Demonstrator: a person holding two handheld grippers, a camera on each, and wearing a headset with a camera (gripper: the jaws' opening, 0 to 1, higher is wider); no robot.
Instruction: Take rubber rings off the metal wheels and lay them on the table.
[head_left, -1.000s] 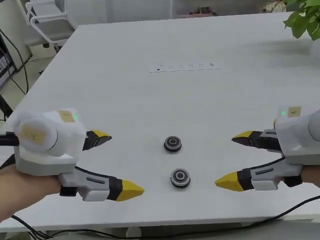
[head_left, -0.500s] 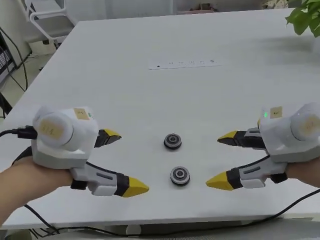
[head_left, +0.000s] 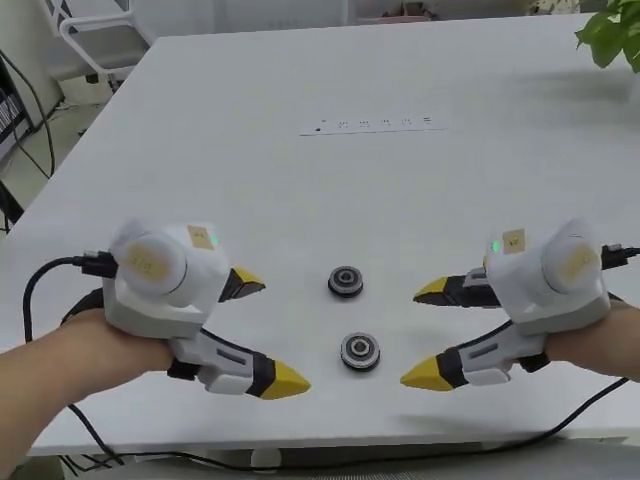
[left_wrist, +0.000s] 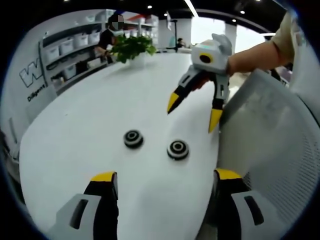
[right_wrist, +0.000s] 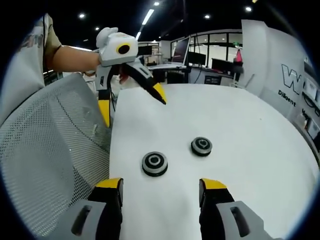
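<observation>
Two metal wheels (head_left: 346, 283) between left gripper (head_left: 277, 331) and right gripper (head_left: 414, 336), both spread empty, left gripper view catches shelves (left_wrist: 75, 50)

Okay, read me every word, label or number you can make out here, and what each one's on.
"W": large letter on the wall sign, rest cut off.
"Diligent": smaller line under it, what follows blurred.
On the left gripper, a yellow sticker: too small to read.
On the right gripper, another sticker: too small.
Marks on the strip in the table: too small.
</observation>
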